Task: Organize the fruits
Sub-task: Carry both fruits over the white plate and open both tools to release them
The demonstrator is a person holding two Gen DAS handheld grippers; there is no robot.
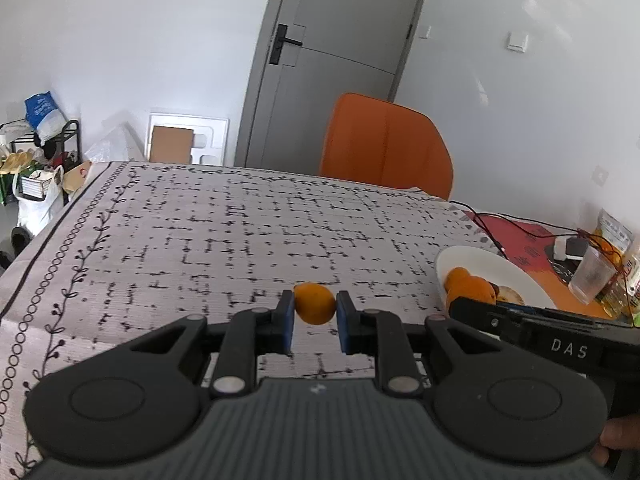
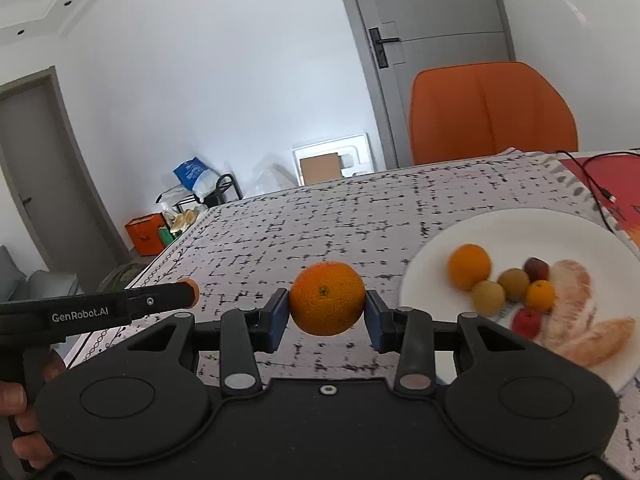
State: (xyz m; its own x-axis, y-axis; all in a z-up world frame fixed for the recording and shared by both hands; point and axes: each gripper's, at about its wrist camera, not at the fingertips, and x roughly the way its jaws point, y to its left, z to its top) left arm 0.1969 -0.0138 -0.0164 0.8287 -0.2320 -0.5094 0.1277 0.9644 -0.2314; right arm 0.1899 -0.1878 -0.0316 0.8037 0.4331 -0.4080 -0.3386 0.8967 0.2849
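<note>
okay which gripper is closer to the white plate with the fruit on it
Right. The right gripper, holding an orange, sits just beside the white plate; the left gripper is farther out, beyond the right one.

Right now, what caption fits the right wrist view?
Right gripper holds an orange over the table, beside a plate of fruit.

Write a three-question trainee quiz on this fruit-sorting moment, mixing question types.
1. True or false: the left gripper is shut on a small orange fruit.
2. What does the right gripper hold? A) a red fruit B) a mandarin C) nothing
3. Fill in: the loose fruits lie on a white ____ on the patterned tablecloth.

Key: 1 true; 2 B; 3 plate.
</note>
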